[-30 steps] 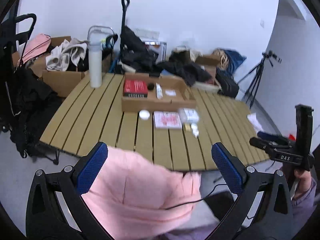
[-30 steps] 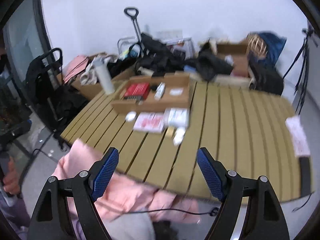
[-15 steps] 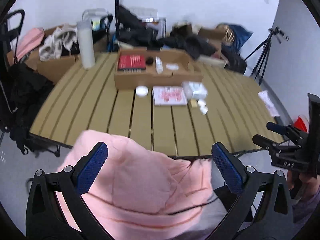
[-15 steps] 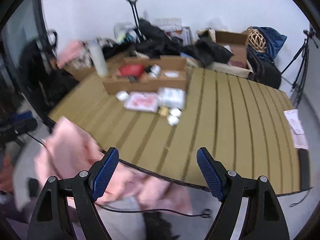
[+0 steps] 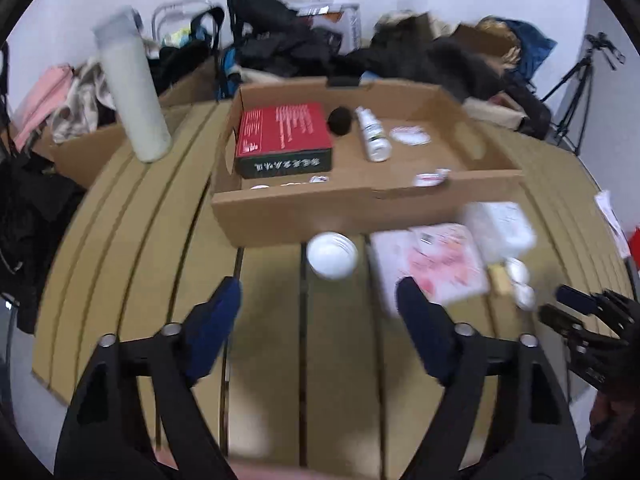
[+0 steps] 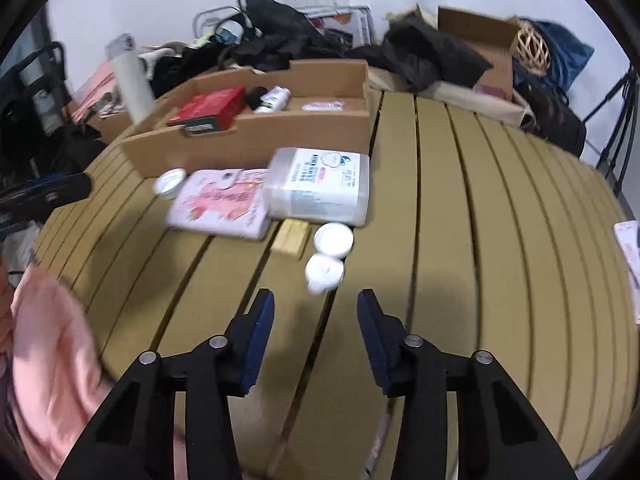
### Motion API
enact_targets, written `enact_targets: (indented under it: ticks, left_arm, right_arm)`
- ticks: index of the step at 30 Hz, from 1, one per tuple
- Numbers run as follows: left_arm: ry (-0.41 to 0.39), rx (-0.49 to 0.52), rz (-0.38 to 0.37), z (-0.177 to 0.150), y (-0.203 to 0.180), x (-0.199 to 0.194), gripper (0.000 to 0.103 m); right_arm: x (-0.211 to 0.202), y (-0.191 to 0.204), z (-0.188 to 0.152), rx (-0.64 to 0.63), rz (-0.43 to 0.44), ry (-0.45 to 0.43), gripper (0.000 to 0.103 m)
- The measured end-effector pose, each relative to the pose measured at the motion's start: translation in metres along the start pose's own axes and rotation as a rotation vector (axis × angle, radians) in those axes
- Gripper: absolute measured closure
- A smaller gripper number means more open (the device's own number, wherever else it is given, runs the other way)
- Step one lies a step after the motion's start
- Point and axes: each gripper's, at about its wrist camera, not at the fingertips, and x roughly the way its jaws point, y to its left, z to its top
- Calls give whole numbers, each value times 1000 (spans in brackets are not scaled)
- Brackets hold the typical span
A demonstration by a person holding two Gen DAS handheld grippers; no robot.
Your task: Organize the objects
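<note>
An open cardboard box (image 5: 304,212) on the slatted table holds a red box (image 5: 282,132), a white bottle (image 5: 372,138) and a black ball. In front of it lie a white round jar (image 5: 331,255), a pink packet (image 5: 436,264) and a clear wipes pack (image 6: 320,184). Two small white jars (image 6: 325,272) and a tan block (image 6: 291,238) lie near my right gripper (image 6: 316,320), which is open and empty just short of them. My left gripper (image 5: 318,304) is open and empty, just short of the white round jar.
A tall white flask (image 5: 132,92) stands at the table's back left. Bags, clothes and cardboard boxes (image 6: 476,40) crowd behind the table. A tripod (image 5: 576,92) stands at the right. Pink clothing (image 6: 52,360) hangs at the table's near left edge.
Both grippers have moved forward over the table towards the loose items. Both have narrowed somewhat but stay open. The pink clothing has dropped out of the left wrist view.
</note>
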Motion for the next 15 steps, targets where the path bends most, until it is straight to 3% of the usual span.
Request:
enact_targets:
  ticks: [3,6,8,9,10,11,15]
  left_arm:
    - [56,-60,-58,9,12,34,30]
    - [76,-43,-70,14,7,51,31]
    - [87,-11,-54,15,1,62,56]
    - [109,-6,-61,13,-1,68,60]
    - [109,-16,-91,12,-1,71,71]
    - [128,-17,-93,10,-2,74,91]
    - [116,-22,-79,6,0,66,92]
  right_arm:
    - [16,-4,7,3,-29,4,62]
    - [27,-7,8,9,-44,17,62]
    - [29,-8,6,14,-34,8,65]
    - [29,-8,6,13,-31,4,66]
    - [28,-7,6,9,-31,0,70]
    - [28,-6,5,0,-36,-5,75]
    - [28,0,6,-35,-44,-8,84]
